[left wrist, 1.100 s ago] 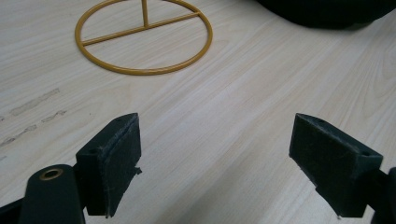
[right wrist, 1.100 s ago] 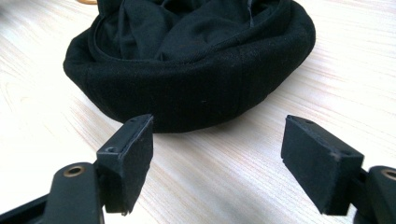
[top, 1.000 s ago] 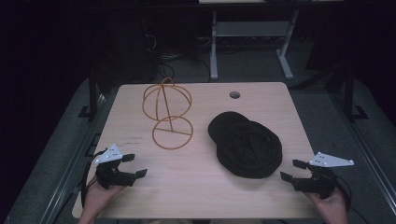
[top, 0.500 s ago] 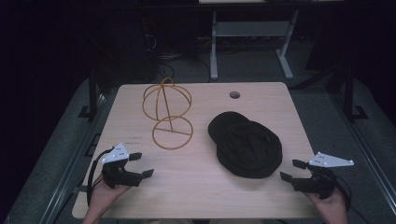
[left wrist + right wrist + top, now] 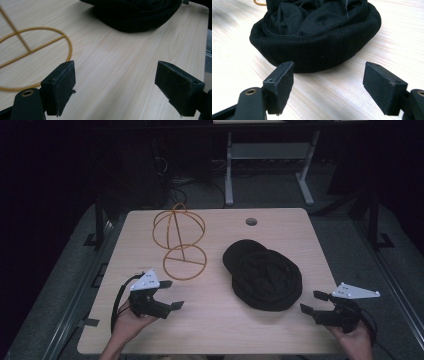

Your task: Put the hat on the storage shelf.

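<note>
both grippers, left (image 5: pixel 169 295) and right (image 5: pixel 314 302), gape wide and empty over the table (image 5: pixel 215 325); black hat (image 5: pixel 267 279), perhaps two, beside wire stand (image 5: pixel 181 240).

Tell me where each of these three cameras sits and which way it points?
High view: above the person's side, facing forward and down on the light wooden table; both hands, left tongs, right tongs.
Left gripper view: rides the left tongs, looking past open pads at the yellow wire hat stand.
Right gripper view: rides the right tongs, facing the black fabric hat.
Shared: both gripper views show the hat and tabletop.
</note>
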`<state>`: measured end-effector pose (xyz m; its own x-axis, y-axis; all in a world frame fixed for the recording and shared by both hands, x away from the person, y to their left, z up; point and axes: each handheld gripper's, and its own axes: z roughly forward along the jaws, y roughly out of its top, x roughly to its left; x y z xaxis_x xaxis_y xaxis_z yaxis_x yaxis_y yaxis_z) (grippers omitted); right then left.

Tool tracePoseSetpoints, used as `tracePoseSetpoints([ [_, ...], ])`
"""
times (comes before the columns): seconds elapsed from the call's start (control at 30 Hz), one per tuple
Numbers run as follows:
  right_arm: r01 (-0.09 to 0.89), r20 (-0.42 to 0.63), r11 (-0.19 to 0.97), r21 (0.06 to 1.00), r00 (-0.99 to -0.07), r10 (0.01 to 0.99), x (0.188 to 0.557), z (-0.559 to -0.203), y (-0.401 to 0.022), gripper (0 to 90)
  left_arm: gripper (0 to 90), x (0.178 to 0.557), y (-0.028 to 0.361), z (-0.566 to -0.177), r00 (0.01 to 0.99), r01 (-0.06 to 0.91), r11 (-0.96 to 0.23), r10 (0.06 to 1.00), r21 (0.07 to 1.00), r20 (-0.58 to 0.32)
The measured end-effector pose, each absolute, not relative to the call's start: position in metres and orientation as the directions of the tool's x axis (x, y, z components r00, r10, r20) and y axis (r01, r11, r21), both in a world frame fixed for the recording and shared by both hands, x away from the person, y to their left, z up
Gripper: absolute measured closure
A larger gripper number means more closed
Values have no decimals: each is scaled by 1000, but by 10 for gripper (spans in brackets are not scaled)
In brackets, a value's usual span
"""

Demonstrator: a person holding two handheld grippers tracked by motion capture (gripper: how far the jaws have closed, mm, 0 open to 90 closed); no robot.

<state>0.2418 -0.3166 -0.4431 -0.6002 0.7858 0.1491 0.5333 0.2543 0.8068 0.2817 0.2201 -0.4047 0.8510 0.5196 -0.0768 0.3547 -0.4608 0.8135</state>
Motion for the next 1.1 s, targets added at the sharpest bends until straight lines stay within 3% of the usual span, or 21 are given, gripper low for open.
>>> tracePoseSetpoints([
  [1.1, 518, 153, 255, 816, -619, 770, 243, -441, -315, 239, 170, 313, 77, -391, 955, 215, -563, 291, 798, -52],
])
